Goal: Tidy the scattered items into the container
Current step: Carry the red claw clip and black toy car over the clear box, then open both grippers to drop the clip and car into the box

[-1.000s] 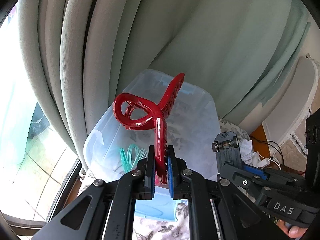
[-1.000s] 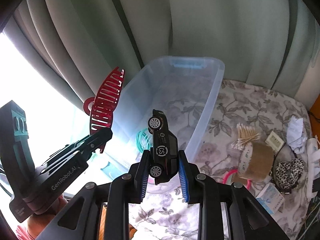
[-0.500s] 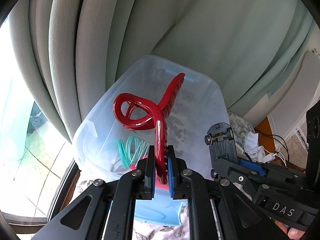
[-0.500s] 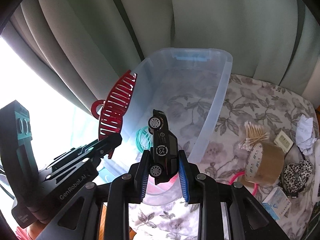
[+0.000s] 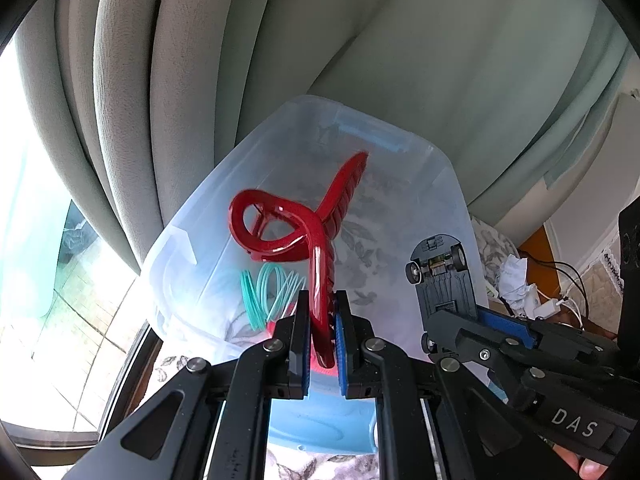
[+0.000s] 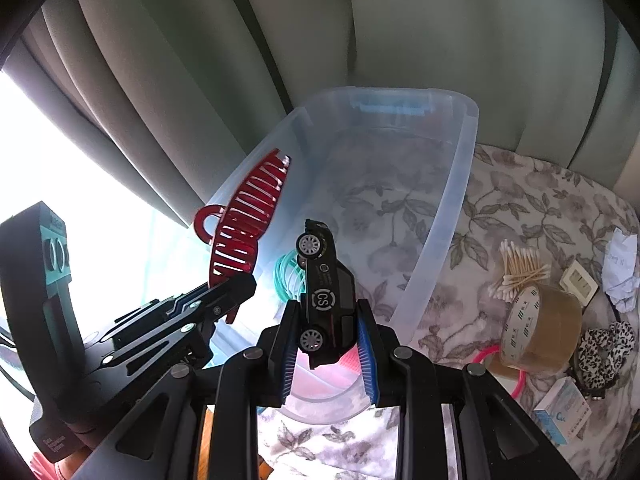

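Note:
A clear plastic bin stands on a floral cloth against the curtain. My left gripper is shut on a red hair claw clip, held over the bin's near end. My right gripper is shut on a black toy car, nose up, above the bin's near end. Both grippers hang side by side; the left gripper shows in the right wrist view too. Teal hair ties lie inside the bin.
On the cloth right of the bin lie cotton swabs, a brown tape roll, a leopard scrunchie, a pink ring, a small box and crumpled paper. Curtains hang behind; a bright window is at the left.
Both grippers have sunk a little toward the bin with their loads; the bin looks larger and more of its inside shows. The grips are unchanged.

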The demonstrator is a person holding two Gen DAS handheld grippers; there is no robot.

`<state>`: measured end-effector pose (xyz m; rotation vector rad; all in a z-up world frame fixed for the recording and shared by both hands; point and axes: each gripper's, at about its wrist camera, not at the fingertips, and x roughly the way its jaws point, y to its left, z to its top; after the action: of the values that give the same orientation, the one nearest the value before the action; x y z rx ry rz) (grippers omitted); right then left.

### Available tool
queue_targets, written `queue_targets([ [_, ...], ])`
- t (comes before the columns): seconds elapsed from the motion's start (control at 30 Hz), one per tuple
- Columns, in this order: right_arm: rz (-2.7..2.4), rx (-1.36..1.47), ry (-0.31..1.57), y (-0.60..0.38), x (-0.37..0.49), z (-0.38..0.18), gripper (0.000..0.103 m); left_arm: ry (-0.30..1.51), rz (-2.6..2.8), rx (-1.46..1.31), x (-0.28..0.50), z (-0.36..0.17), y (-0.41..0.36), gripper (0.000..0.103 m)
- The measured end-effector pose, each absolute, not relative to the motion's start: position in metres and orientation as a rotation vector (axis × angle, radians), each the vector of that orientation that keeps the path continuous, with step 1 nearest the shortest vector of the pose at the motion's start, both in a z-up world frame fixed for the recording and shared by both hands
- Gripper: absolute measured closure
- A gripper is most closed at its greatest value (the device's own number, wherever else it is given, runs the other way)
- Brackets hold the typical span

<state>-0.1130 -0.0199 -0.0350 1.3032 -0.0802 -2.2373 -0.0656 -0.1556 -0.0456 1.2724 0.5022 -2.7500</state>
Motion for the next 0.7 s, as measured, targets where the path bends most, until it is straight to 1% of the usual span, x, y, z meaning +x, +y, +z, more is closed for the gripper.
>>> queue_targets([
  [0.47,-2.233,1.306,-0.088,-0.022,-0.112,-0.034,0.072,0.493,-2.752,1.286,-0.076,-0.04,-0.156,0.093],
  [0.53,-2.229,1.306,-0.081,-0.023,-0.112,-0.034,0.071,0.483,-2.774,1.302,-0.086,-0.041,-0.162,0.093],
  [0.7,-2.222,1.308,-0.089,-0.022,-0.112,-0.034,0.069,0.487,-2.775,1.298,-0.082,-0.04,-0.161,0.093],
])
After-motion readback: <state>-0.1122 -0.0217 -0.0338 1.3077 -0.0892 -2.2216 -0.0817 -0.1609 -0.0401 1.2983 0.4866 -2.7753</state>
